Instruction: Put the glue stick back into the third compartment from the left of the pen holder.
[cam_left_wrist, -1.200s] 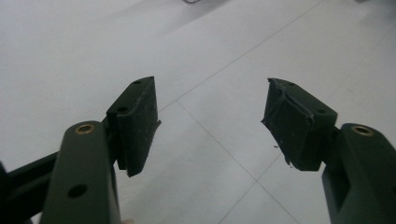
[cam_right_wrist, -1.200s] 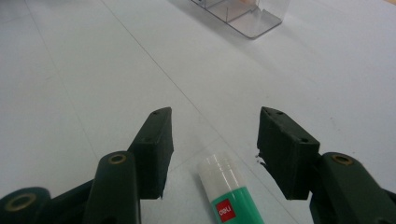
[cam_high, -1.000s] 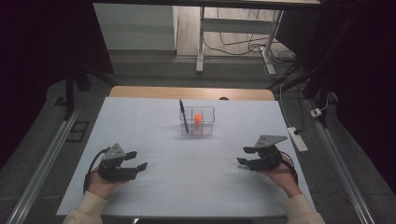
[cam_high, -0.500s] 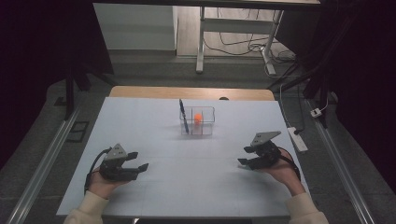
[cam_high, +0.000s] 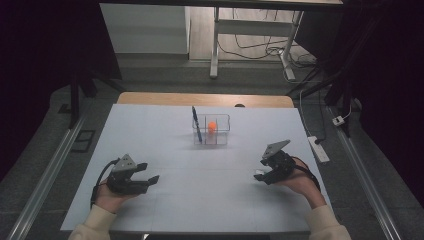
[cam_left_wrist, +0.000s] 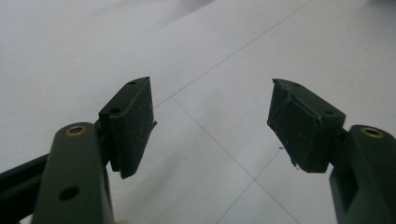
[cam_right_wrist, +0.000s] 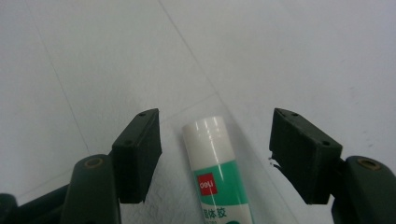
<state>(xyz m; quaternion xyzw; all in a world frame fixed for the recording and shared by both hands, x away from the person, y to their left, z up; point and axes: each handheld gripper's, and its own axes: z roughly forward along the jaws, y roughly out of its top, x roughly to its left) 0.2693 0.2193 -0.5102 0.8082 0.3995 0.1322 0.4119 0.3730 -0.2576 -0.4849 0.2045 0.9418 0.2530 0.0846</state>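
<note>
**Glue stick lies between spread jaws, untouched**

The right gripper view gives what the high view cannot: a glue stick (cam_right_wrist: 215, 172) with a white cap and a green label, lying on the white table (cam_right_wrist: 289, 51) in the lower middle of the frame, cap end pointing up the picture. It sits between the two black jaws with clear table showing on both sides, so neither pad presses on it. In the high view this stick is no more than a small pale speck at the tips of the right gripper (cam_high: 261, 175), at the lower right of the frame.

The high view in turn shows the wider layout. A clear plastic box (cam_high: 211, 130) stands at the centre of the table, with a dark blue pen (cam_high: 197, 124) leaning upright at its left end and a small orange thing (cam_high: 212, 126) inside; what the orange thing is cannot be told. The box stands well apart from both grippers. The left gripper (cam_high: 149, 172) rests at the lower left, held in a hand with a pale sleeve.

The left gripper view shows its jaws wide apart over bare table crossed by thin lines, with nothing between them.

Both pairs of jaws have just been opening. The right pair stands wide apart with the glue stick lying loose between them; the left pair is empty.
</note>
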